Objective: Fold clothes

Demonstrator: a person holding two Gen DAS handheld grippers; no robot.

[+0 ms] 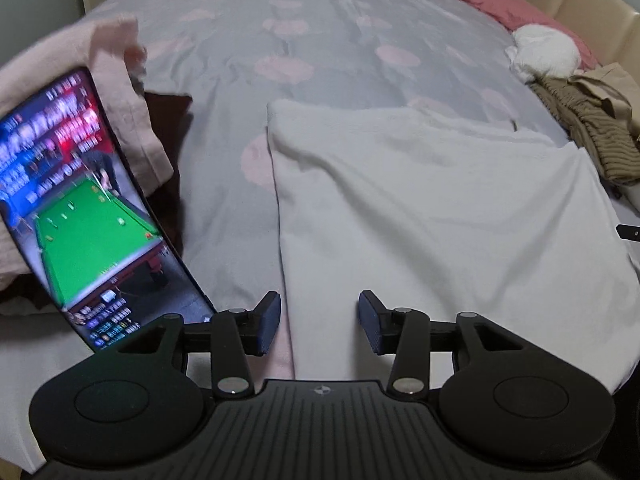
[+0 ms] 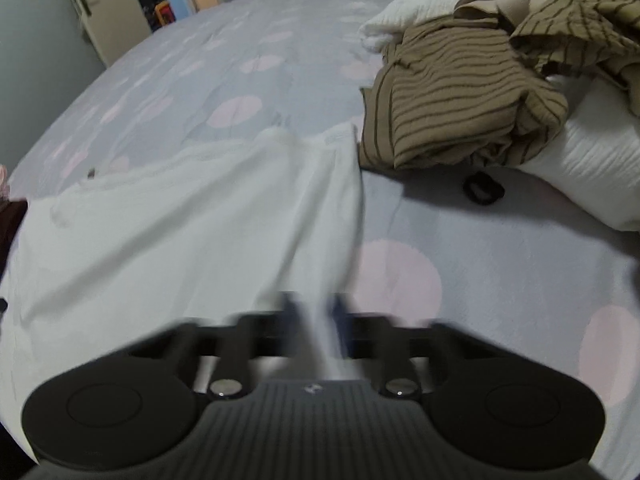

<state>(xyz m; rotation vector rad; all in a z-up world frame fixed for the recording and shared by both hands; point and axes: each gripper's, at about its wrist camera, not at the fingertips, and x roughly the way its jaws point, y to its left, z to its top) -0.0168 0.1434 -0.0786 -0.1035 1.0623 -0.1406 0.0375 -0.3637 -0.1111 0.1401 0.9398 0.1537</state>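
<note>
White garment lies spread on the grey bedspread with pink dots, folded edge running down the middle of the left wrist view. Left gripper hovers over the garment's near left edge, blue pads spread apart with nothing between them. Right gripper is motion-blurred; a strip of the white garment runs up between its fingers, which sit close on the cloth, so it reads as pinching the garment's near right edge.

Left of the garment: a phone propped at a tilt showing a snooker table, leaning against pink fabric; something dark brown lies behind it.

Right of the garment: a crumpled tan striped garment in a heap, touching the white garment's far right corner in the right wrist view. White textured cloth sits behind that heap, a white pillow beside it, and a small black ring-shaped object on the bedspread just in front.
</note>
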